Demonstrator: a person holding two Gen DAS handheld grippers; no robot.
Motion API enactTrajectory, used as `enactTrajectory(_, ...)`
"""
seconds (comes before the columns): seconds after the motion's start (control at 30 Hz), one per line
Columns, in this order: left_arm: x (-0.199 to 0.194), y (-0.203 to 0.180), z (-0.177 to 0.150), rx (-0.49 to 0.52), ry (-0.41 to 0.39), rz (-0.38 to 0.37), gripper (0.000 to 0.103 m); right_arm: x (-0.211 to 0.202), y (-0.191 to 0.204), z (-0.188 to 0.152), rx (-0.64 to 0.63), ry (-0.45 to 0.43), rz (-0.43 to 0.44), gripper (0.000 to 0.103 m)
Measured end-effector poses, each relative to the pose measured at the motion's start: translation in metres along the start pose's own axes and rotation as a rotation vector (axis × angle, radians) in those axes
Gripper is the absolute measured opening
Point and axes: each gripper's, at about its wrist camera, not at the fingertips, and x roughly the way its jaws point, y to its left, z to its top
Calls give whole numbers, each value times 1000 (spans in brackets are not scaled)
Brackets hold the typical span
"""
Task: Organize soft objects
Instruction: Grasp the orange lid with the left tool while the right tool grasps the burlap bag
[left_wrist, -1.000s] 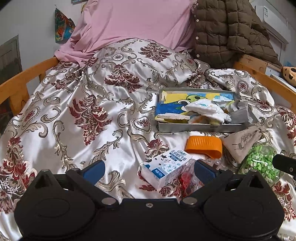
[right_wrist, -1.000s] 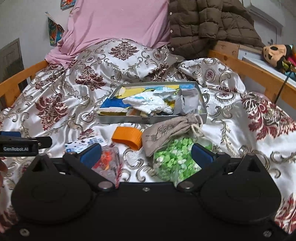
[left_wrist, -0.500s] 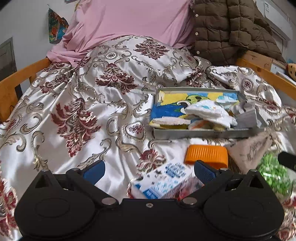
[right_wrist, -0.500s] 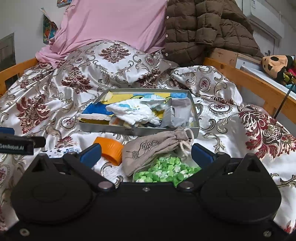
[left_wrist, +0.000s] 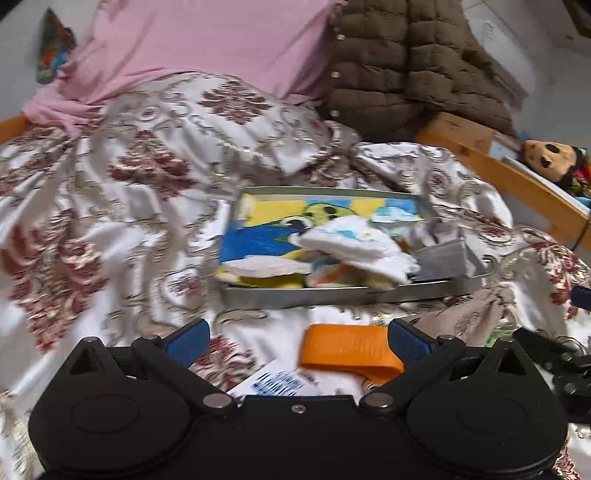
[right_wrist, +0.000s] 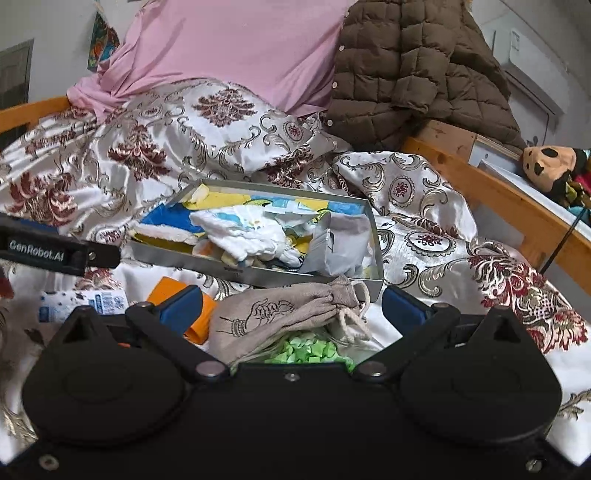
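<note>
A grey metal tray (left_wrist: 332, 295) (right_wrist: 236, 273) sits on the bed and holds a white cloth (left_wrist: 354, 243) (right_wrist: 243, 232), colourful cloths and a grey pouch (right_wrist: 343, 243). In front of it lie a beige drawstring bag (right_wrist: 273, 314) (left_wrist: 472, 317), a bag of green bits (right_wrist: 314, 350), an orange piece (left_wrist: 347, 347) (right_wrist: 166, 291) and a blue-and-white tissue pack (left_wrist: 277, 380) (right_wrist: 81, 302). My left gripper (left_wrist: 297, 338) is open and empty over the orange piece. My right gripper (right_wrist: 291, 306) is open and empty, its jaws either side of the beige bag.
A patterned satin bedspread (right_wrist: 147, 155) covers the bed. A pink pillow (right_wrist: 229, 48) and a brown quilted jacket (right_wrist: 413, 70) lie at the head. A wooden rail (right_wrist: 498, 192) runs along the right, with a plush toy (right_wrist: 550, 166) behind it.
Both grippers have moved forward and lower toward the tray. The tissue pack and green bag have slid under the gripper bodies. Both stay open.
</note>
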Motion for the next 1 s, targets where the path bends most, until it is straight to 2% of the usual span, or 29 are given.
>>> enactTrajectory(0.13, 16, -6, 3, 35, 2, -41, 102, 14, 6, -1, -27, 18, -4, 102)
enactTrajectory(0.27, 33, -6, 5, 64, 35, -77, 102, 31, 6, 0, -44, 40, -17, 102)
enactTrajectory(0.47, 59, 2, 7, 34, 104, -146, 102, 63, -6, 1, -15, 83, -20, 102)
enactTrajectory(0.63, 71, 7, 12, 32, 110, -218, 102, 83, -8, 1, -10, 95, -26, 102)
enactTrajectory(0.9, 103, 5, 3, 83, 220, -266, 102, 113, -8, 1, -16, 154, -18, 102)
enactTrajectory(1.0, 111, 8, 0, 76, 251, -286, 96, 123, -13, 1, 18, 186, 0, 102)
